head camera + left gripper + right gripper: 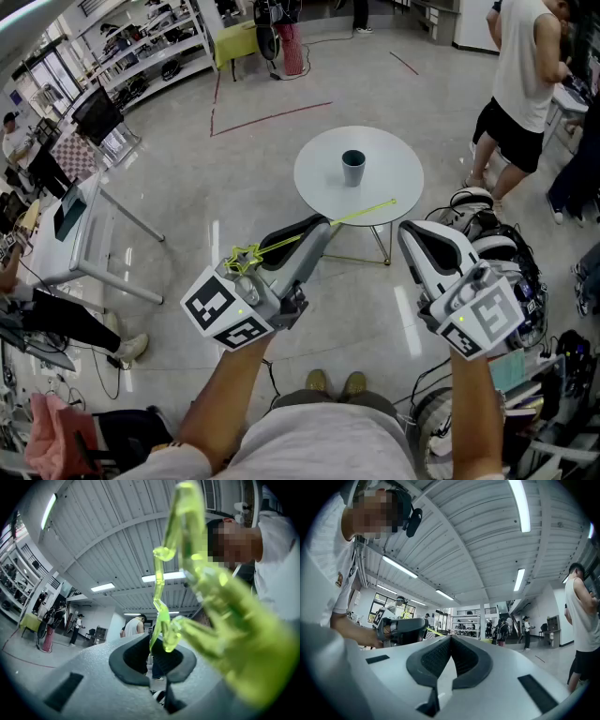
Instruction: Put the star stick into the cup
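Star stick [361, 215] clamped in left gripper [317, 225], held short of the cup [352, 169] and not yet inserted. Right gripper [413, 236] beside it, jaws closed on nothing.

Both forearms reach out from the body, side by side and well apart. The left gripper [314, 228] tips slightly upward, its jaws clamped on the star stick [361, 214]. The right gripper [410, 232] is held nearly level, its jaws together with nothing between them.
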Demonstrator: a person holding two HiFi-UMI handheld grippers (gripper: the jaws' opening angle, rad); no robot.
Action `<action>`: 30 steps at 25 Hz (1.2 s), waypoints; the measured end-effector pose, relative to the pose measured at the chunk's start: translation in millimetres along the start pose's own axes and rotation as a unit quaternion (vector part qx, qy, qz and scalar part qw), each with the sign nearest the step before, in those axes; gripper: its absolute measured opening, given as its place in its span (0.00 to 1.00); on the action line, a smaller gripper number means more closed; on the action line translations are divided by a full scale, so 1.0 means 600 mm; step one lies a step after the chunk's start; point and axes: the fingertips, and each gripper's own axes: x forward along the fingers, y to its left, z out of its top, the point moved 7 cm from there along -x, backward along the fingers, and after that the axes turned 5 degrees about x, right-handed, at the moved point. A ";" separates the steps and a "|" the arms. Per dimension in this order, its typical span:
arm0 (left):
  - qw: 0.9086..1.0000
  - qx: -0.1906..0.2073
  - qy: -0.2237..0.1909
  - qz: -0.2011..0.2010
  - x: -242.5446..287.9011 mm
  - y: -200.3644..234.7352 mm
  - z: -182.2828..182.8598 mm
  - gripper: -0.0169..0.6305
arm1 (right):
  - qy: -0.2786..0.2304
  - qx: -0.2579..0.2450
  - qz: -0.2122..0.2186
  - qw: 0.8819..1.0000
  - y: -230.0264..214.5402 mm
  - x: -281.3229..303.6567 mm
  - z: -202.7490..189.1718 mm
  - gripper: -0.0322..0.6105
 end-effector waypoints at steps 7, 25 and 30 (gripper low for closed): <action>1.000 -0.001 0.003 0.002 0.002 0.006 -0.007 0.06 | 0.002 0.003 0.007 1.000 -0.004 0.003 -0.006 0.07; 0.999 0.026 0.015 0.043 0.037 -0.016 -0.023 0.06 | -0.026 0.016 0.025 0.999 -0.064 -0.027 -0.003 0.07; 0.998 0.028 0.018 0.058 0.052 -0.016 -0.036 0.06 | -0.020 0.015 0.035 0.999 -0.088 -0.029 -0.009 0.07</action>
